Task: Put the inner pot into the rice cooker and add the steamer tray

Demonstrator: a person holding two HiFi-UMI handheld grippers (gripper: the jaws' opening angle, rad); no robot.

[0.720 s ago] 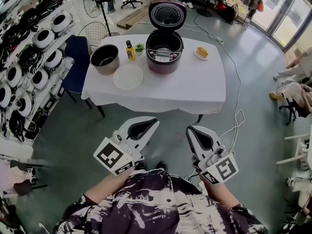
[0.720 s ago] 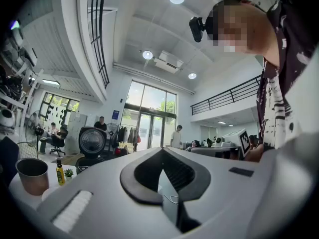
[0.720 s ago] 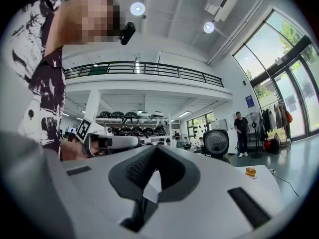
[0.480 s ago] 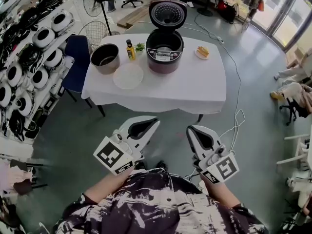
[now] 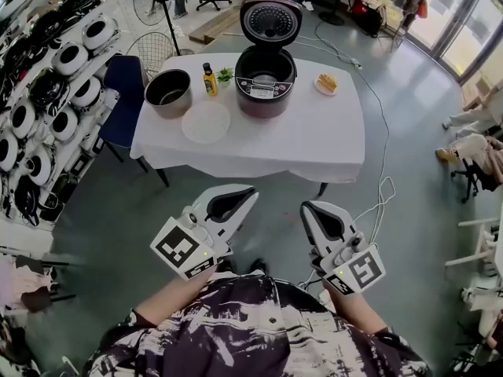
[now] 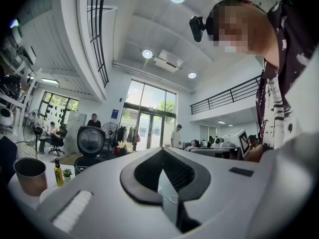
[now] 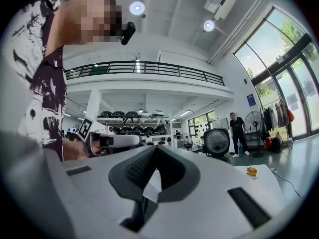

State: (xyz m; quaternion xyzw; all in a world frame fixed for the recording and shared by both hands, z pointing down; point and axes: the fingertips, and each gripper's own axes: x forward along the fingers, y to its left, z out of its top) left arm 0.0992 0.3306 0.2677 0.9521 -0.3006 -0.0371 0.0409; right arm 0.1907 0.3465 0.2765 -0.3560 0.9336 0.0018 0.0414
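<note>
The inner pot (image 5: 169, 93) stands upright and empty on the white table (image 5: 314, 144), left of the rice cooker (image 5: 265, 85) and close to the table's left edge. The rice cooker sits toward the far edge with its lid (image 5: 269, 20) raised upright behind it, so its well is open from above. The steamer tray (image 5: 207, 122), a pale round disc, lies flat in front and to the left of the cooker, just beside the pot but not touching it.

A yellow bottle (image 5: 210, 81) and a small green plant (image 5: 225, 75) stand between pot and cooker, close to the cooker's left side. To the cooker's right, a small plate of food (image 5: 326, 84) lies near the far right corner. From the cooker's front and right side a broad stretch of bare cloth runs to the near and right edges.

Both grippers are well short of the cooker, on the near side of the table over grey floor, close to the person's body. The left gripper (image 5: 251, 192) has its jaws closed tip to tip with nothing between them. The right gripper (image 5: 305, 209) is closed the same way and empty.

Left of the cooker, past the pot, a blue chair (image 5: 124, 100) stands against the table's side, with a shelf of cookers (image 5: 47, 93) beyond it. A cable (image 5: 383, 187) trails across the floor on the cooker's right.
</note>
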